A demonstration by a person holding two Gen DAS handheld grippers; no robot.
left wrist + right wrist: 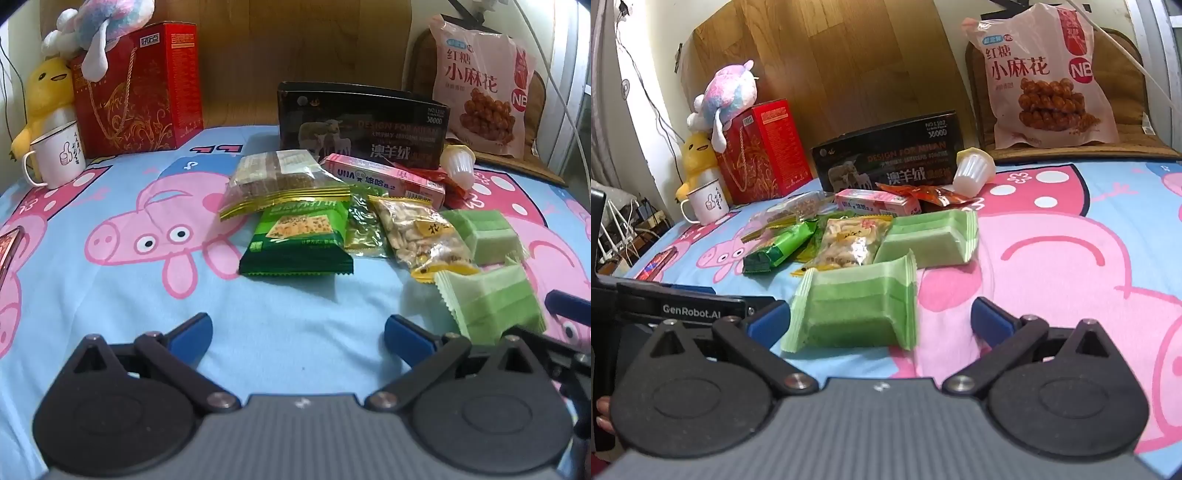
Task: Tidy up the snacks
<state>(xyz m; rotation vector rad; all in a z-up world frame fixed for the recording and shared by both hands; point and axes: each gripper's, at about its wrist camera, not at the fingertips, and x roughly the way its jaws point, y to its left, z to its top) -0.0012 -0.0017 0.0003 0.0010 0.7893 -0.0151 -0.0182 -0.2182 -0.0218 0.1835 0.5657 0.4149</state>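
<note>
A heap of snacks lies on the cartoon-pig sheet [110,280]. It holds a dark green cracker pack [299,236], a clear peanut bag [421,232], a clear bag of brown wafers [280,177], a pink box [384,177], a jelly cup [460,164] and two pale green packets [853,310] [931,236]. My left gripper [297,332] is open over bare sheet, short of the heap. My right gripper [879,317] is open, and the nearer green packet lies between its blue fingers [768,317], untouched by them.
A black carton [362,122] stands behind the heap. A red gift box [140,88] with plush toys [51,85] and a white mug [55,155] fills the back left. A large pink snack bag [1045,77] leans at the back right. A phone [7,251] lies far left.
</note>
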